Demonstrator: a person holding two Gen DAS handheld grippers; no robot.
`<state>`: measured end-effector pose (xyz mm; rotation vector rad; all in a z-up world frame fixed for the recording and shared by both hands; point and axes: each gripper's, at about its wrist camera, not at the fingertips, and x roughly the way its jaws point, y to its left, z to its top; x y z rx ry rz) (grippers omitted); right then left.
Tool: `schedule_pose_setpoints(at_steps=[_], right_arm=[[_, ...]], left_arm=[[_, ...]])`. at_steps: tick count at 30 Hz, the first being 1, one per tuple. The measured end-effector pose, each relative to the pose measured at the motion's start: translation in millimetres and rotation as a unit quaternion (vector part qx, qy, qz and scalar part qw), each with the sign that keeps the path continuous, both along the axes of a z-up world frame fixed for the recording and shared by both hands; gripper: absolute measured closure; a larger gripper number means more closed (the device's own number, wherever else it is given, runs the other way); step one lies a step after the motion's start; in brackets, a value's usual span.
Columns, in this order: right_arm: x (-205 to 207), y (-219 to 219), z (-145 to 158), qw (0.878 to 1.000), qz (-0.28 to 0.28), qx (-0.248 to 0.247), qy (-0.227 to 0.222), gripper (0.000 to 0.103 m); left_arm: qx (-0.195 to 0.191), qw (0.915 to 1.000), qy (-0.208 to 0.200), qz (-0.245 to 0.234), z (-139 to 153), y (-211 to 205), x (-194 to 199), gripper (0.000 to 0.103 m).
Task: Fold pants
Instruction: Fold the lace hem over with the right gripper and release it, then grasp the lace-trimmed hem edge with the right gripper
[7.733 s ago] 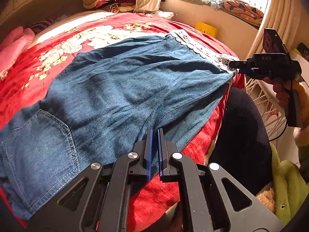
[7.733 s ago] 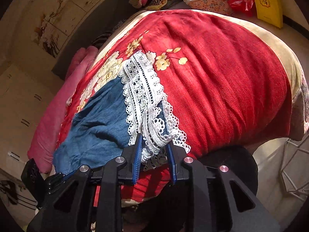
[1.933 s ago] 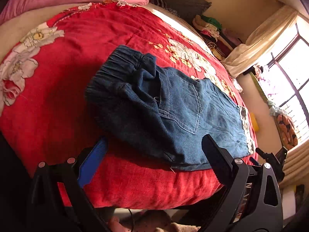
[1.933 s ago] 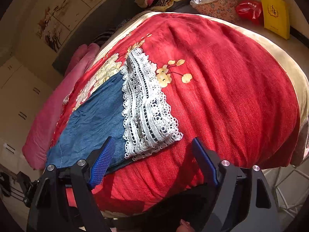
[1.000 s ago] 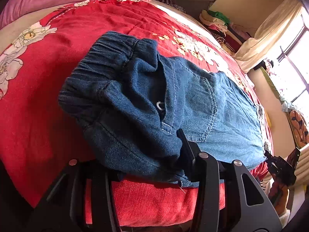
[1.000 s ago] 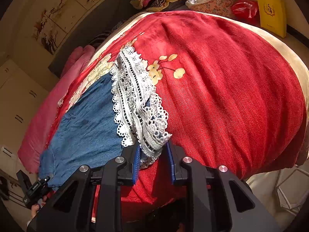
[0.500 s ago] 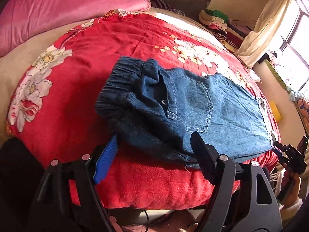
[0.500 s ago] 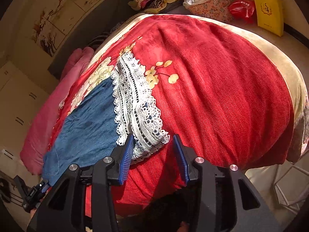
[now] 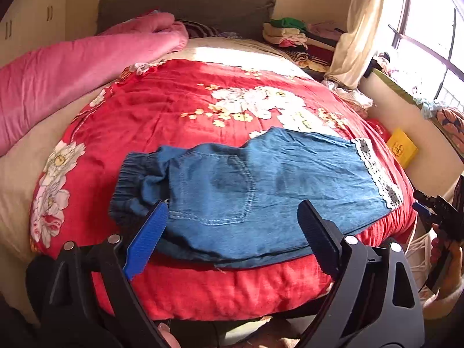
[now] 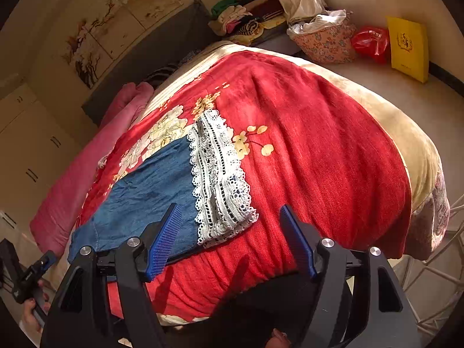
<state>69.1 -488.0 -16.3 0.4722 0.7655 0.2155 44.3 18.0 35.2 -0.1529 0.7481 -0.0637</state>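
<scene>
Bare red bedspread (image 9: 174, 110) across the frame's upper centre, passable, pink quilt (image 9: 72, 63) blocking the upper left, clothes pile (image 9: 290, 33) and curtain (image 9: 353, 34) crowding the upper right, open bedspread right of the lace hem (image 10: 220, 174) in the right wrist view.

A lived-in home bedroom. Bed with red floral bedspread (image 9: 162, 110) and rolled pink quilt (image 9: 72, 66) along its left edge, grey headboard (image 9: 185, 5) against the wall beneath painted panels (image 10: 116, 26). Stacked folded clothes (image 9: 287, 33) by the far right corner, cream curtain (image 9: 356, 34) at a sunlit window (image 9: 429, 32), built-in wardrobe doors (image 10: 32, 150).
</scene>
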Motion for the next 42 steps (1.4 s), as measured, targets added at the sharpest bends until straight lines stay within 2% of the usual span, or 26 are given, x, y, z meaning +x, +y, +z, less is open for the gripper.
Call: schedule_pose_setpoints(at_steps=[4,9,16,24,34,41,42], right_arm=[[-6.2,7.1,8.5,1.000,0.008,-0.018,-0.017,0.024],[-10.8,13.9,8.6,1.000,0.015,-0.004,-0.025,0.019],[-8.6,22.6,-5.1,1.000,0.012,0.014,-0.011,0.013],[-0.5,24.6,-26.7,0.999,0.004,0.029,0.015,0.013],[14.4,23.7,-43.2,0.998,-0.010,0.051,0.036,0.013],[18.8,23.2,-49.4,0.997,-0.020,0.064,0.035,0.018],[18.7,23.0,-49.0,0.997,-0.021,0.066,0.032,0.023]], left_arm=[[0.013,0.9993,-0.005,-0.035,5.9,-33.1,13.3,0.015],[0.024,0.9962,-0.004,-0.083,9.1,-74.7,32.4,0.013],[0.037,0.9897,-0.004,-0.138,8.6,-121.7,65.2,0.011],[0.063,0.9801,0.015,-0.188,0.6,-163.3,117.7,0.010],[0.098,0.9582,0.028,-0.267,-15.2,-218.9,182.1,0.010],[0.132,0.9312,0.024,-0.339,-29.8,-257.5,209.4,0.010],[0.134,0.9273,0.024,-0.349,-32.3,-261.9,212.9,0.010]])
